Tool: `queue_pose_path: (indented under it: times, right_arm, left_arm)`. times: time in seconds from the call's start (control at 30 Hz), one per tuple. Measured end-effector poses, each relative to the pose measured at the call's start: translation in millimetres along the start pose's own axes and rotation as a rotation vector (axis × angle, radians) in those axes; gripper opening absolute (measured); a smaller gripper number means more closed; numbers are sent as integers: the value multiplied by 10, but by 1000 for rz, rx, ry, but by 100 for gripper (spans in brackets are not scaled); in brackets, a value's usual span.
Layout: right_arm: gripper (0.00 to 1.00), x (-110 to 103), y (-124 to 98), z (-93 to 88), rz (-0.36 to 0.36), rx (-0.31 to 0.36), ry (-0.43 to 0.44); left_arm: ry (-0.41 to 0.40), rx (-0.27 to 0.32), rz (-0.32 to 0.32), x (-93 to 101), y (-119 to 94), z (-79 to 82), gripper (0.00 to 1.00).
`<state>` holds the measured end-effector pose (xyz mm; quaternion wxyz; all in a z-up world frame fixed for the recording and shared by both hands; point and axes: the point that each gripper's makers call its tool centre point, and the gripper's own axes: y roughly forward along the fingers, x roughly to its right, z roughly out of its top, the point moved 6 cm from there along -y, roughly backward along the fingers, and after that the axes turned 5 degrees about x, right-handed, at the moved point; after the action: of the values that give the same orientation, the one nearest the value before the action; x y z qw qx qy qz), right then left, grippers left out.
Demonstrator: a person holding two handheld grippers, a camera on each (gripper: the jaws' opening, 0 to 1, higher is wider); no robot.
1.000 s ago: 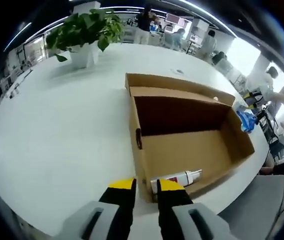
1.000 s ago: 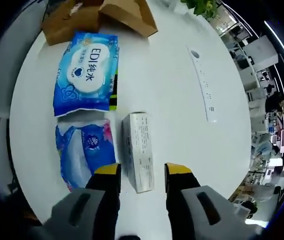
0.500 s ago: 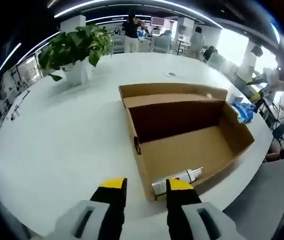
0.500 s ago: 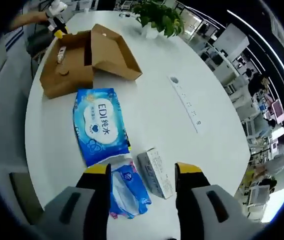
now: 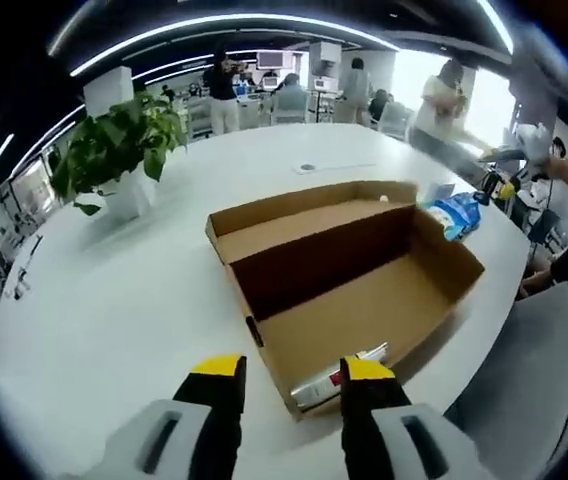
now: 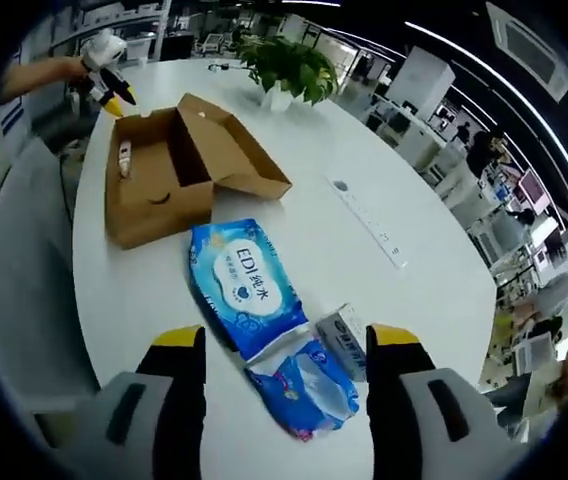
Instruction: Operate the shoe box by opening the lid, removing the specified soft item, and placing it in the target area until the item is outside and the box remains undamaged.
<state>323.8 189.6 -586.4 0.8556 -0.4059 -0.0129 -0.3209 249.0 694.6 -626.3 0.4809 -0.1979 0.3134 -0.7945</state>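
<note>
White table (image 6: 364,250), wet-wipes pack (image 6: 244,287) lying beyond right gripper (image 6: 286,345) fingers

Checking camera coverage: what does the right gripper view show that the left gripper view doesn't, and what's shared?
Right gripper view: a small white carton, a crumpled blue packet and a white power strip.
Left gripper view: the brown cardboard shoe box's bare floor.
Both: the open box, the white tube inside, the blue wet-wipes pack, the potted plant, the white table.
</note>
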Motion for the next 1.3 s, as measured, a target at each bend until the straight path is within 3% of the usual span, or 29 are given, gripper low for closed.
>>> queue_pose_path:
  times: [0.4, 0.8, 1.03, 1.3]
  right_arm:
    - [72, -339, -268, 101, -113, 122, 179]
    - [78, -826, -329, 193, -118, 189, 268]
    - [79, -1009, -367, 245, -124, 211, 283]
    - [80, -1233, -381, 215, -104, 177, 261]
  left_arm:
    - [178, -53, -99, 35, 91, 55, 45]
    - [301, -139, -224, 7, 229, 131, 48]
    - [389, -186, -294, 28, 340, 232, 48]
    - [509, -307, -409, 129, 475, 262, 48]
